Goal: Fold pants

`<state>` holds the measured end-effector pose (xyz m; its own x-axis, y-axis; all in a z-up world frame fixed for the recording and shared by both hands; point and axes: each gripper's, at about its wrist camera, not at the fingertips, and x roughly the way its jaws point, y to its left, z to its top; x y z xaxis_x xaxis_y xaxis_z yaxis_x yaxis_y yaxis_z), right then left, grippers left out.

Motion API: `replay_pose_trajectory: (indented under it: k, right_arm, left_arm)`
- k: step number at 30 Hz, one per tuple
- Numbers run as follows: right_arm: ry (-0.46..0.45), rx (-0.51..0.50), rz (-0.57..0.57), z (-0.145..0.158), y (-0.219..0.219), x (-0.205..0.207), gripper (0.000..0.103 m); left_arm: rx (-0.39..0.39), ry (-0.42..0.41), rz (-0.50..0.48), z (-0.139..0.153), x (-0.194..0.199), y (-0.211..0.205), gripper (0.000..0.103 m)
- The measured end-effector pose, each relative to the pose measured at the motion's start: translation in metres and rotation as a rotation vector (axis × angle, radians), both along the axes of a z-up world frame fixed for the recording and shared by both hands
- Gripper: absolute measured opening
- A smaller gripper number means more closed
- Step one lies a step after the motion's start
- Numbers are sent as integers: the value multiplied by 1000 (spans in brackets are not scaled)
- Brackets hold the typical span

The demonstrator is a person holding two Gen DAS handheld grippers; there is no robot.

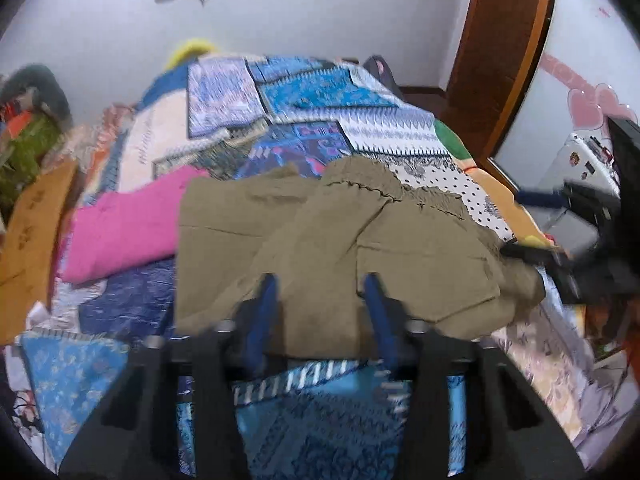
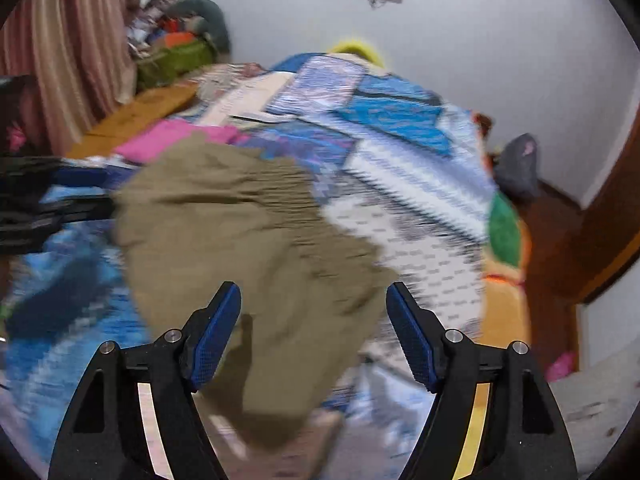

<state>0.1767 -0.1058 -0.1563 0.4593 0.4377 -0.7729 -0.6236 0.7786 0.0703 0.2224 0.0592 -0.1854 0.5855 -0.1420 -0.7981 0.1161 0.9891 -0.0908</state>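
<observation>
Olive pants point(image 1: 320, 240) lie rumpled on a patchwork bedspread point(image 1: 320, 412), just ahead of both tools; the left gripper point(image 1: 322, 288) gapes part-open over the near edge — holding nothing; the right gripper point(image 2: 314, 296) spreads wide and empty, likely poised to pinch a hem.

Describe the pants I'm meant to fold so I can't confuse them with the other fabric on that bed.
Start at the bed with the blue patchwork quilt covering it. On its near half lie the pants, crumpled, with a gathered elastic waistband. They are plain olive-khaki, unlike the bright pink cloth lying directly beside them.
</observation>
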Motion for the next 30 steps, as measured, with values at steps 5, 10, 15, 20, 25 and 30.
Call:
replay_pose_trajectory:
  k: [5, 10, 15, 20, 25, 30]
  right_arm:
    - [134, 33, 52, -31, 21, -5, 60]
    - [155, 49, 66, -43, 16, -3, 53]
    - [143, 15, 62, -48, 9, 11, 53]
    - [115, -36, 0, -52, -2, 33, 55]
    - [55, -125, -72, -54, -14, 44, 62]
    - [45, -104, -152, -43, -38, 51, 68]
  left_arm:
    - [-25, 104, 8, -37, 26, 0, 17]
    - [-22, 125, 53, -48, 23, 12, 17]
    - [12, 129, 88, -50, 14, 26, 17]
    - [62, 109, 107, -50, 7, 34, 18]
    - [38, 108, 198, -49, 6, 66, 36]
    - [66, 78, 242, -37, 5, 89, 54]
